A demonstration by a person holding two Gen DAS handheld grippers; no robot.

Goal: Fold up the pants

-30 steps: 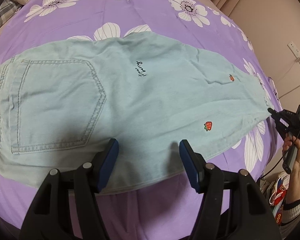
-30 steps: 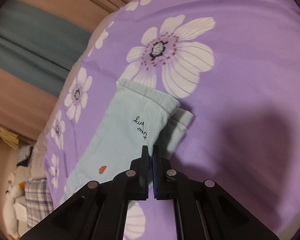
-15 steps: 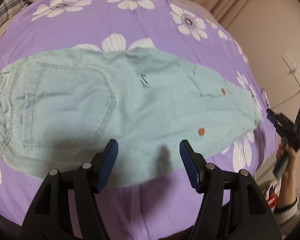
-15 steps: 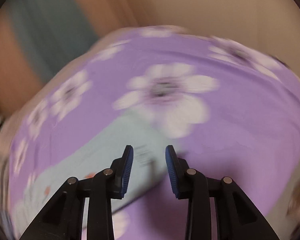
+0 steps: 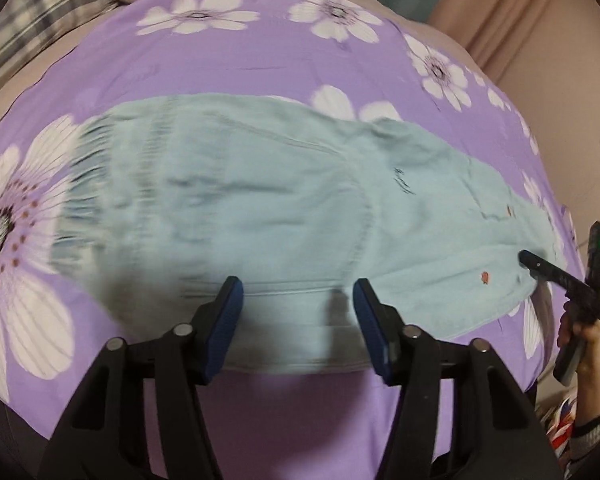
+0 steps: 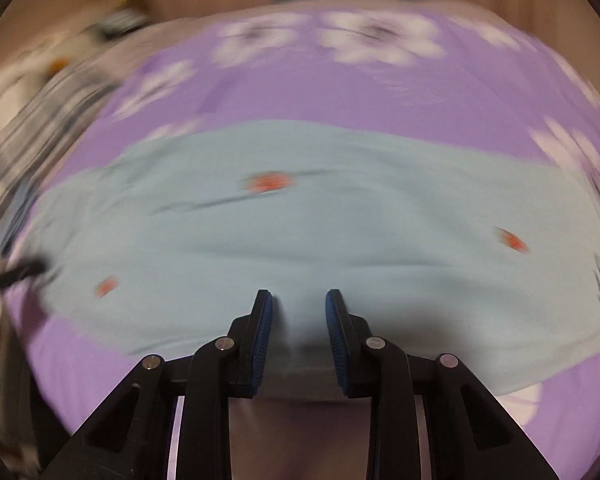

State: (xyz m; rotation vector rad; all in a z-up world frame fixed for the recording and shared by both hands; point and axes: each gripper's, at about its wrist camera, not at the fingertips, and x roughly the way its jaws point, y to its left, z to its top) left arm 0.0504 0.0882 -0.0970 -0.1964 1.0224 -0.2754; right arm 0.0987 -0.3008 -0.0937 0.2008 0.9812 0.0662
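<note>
Light-blue pants (image 5: pixel 279 208) lie flat mid-frame on the floral bedsheet (image 5: pixel 259 52); left gripper (image 5: pixel 295 308) is closing on nothing yet and right gripper (image 6: pixel 297 320) is unclenched, so we should pinch both near-edge layers before lifting.

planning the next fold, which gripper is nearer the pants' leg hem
Right. The right gripper is at the leg hem; the left gripper, jaws closing with nothing between them, hovers over the middle of the pants.
</note>
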